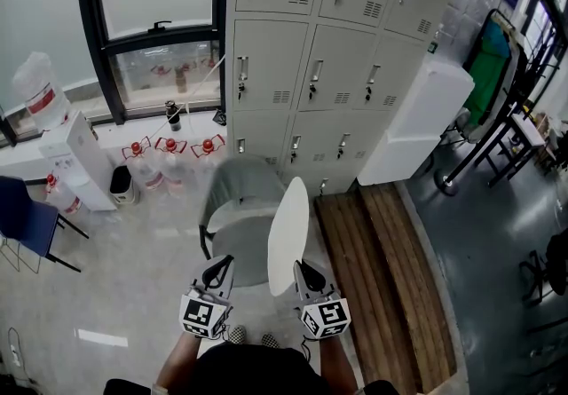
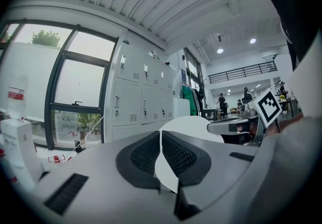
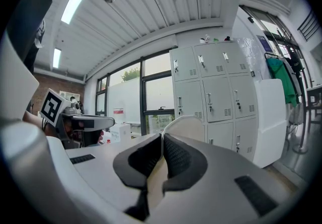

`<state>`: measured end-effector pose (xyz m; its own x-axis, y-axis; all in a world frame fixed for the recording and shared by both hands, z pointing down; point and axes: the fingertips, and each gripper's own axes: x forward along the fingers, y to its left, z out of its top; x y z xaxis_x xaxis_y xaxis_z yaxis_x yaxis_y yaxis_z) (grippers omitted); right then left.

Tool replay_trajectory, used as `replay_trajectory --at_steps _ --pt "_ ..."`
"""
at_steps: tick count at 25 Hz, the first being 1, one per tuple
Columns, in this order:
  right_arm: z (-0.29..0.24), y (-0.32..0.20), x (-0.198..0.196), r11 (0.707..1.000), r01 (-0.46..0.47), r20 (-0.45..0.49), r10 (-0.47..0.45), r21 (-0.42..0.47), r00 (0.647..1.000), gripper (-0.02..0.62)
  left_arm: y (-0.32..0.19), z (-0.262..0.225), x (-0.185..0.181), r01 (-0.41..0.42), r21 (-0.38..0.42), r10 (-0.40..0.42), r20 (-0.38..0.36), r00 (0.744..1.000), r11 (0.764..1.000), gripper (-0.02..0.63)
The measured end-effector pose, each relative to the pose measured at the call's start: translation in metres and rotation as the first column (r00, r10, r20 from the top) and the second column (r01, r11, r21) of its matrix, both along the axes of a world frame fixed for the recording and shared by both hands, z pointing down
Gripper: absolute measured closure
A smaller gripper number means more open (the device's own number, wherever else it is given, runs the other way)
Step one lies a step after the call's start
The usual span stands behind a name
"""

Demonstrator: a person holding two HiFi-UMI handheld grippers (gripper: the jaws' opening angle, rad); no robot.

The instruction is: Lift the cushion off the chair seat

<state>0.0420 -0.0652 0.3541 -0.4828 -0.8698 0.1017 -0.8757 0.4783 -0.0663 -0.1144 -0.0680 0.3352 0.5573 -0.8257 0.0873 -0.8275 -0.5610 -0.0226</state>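
chair (image 1: 232,198) and white cushion (image 1: 288,225) at lower centre, cushion upright on its edge
left gripper (image 1: 216,271) had its jaws together on nothing; right gripper (image 1: 307,274) pinched the cushion's lower rim. it looked light and fairly stiff, so a rim hold seemed enough.

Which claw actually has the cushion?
The right claw: its jaws are shut on the edge of the white cushion, holding it upright. The left claw is shut too, but empty; the cushion stands apart from it, off to its side.
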Motion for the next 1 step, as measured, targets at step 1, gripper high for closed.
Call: replay_trajectory --at_steps 1 --pt "0.0005 0.0008 0.0004 1.000 0.000 0.001 0.000 0.000 1.000 0.558 0.0008 0.0006 0.0002 0.000 0.000 0.000 0.000 1.000 1.000 0.578"
